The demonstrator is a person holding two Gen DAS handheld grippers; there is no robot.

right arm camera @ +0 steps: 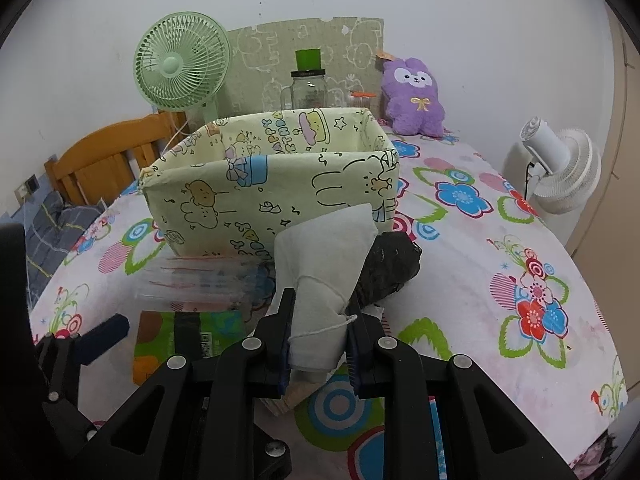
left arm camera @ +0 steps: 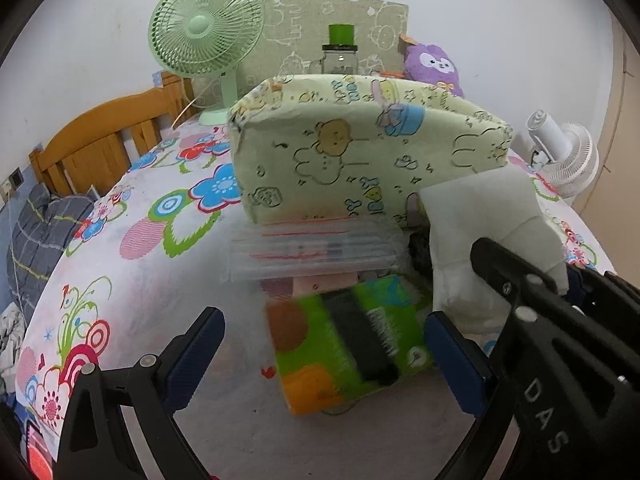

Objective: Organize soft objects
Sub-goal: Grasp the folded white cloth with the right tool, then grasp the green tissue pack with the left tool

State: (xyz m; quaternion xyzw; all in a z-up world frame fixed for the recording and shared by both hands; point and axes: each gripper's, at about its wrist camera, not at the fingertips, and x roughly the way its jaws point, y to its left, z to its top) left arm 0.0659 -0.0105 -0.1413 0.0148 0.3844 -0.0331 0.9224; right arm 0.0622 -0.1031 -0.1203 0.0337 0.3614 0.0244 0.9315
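While the right gripper [right arm camera: 318, 344] was clenched on the narrow lower end of a pale grey cloth pouch [right arm camera: 324, 256], the pouch was held up off the flowered bedsheet [right arm camera: 500, 248], just in front of the near wall of the yellow-green fabric bin [right arm camera: 248, 196]. The pouch's long axis was seen to run from the jaws up and away toward the bin, its wider end standing close before that wall and reaching about to its mid-height, below the rim. The bin's open top therefore lay beyond and above the held pouch, so a lift over the near rim was judged to be what the coming move would call for.

The left gripper [left arm camera: 324, 356] was held released, its jaws spread wide to either side of a green printed packet [left arm camera: 348, 340] lying in front of the bin; nothing was pressed between them. A black bundle [right arm camera: 394, 264] lay just beside the pouch, also in front of the bin. The right hand was judged the nearer to the bin's opening.
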